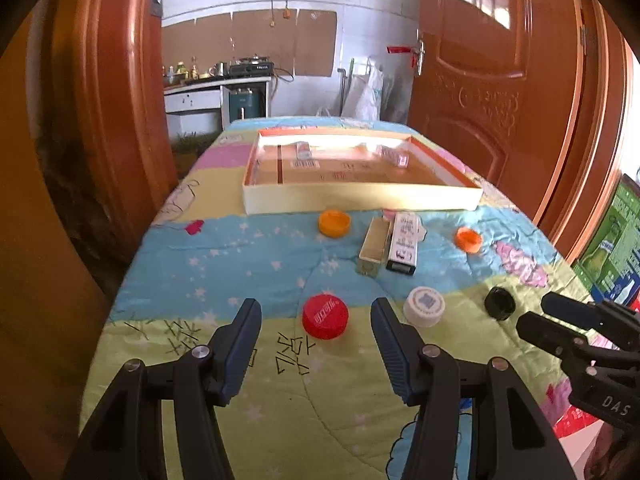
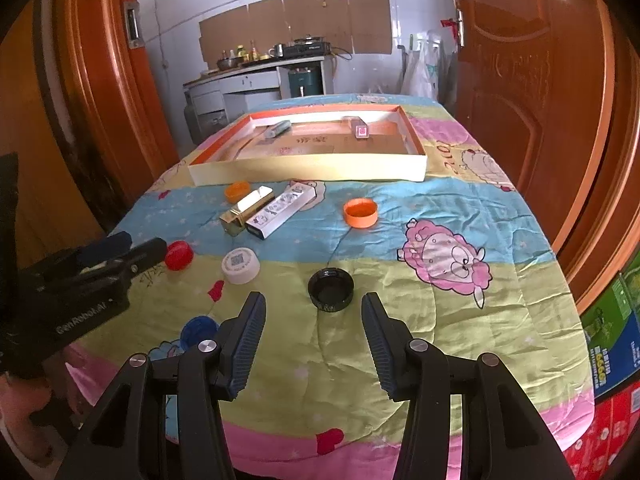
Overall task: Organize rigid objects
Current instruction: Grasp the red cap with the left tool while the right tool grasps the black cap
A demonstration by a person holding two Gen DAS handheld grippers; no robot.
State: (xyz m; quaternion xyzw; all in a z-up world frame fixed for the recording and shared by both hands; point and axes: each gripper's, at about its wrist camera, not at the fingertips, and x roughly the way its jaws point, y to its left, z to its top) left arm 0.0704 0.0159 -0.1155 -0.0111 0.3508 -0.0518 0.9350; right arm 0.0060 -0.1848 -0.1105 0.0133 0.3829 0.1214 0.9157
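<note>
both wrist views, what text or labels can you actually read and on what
"DAS": right gripper body, left wrist view.
"GenRobot.AI": left gripper body, right wrist view.
QR code, unreadable: white cap.
White script, blurred: red cap.
Print too blurred: white box, tray floor, quilt characters.

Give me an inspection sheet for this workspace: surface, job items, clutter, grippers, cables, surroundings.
Surface: table under a patterned quilt, wrinkled.
Job's things: shallow cardboard tray at the far end, two small boxes inside. On the quilt in front of it: red cap, white cap, black cap, two orange caps, a gold box beside a white box, and a blue cap partly hidden.
Clutter: nothing seen.
Grippers: left gripper open, red cap just ahead of its fingers; right gripper open, black cap ahead; neither holds anything.
Cables: cords hanging on the back wall.
Surroundings: wooden doors either side, kitchen counter behind, printed cartons at right.
</note>
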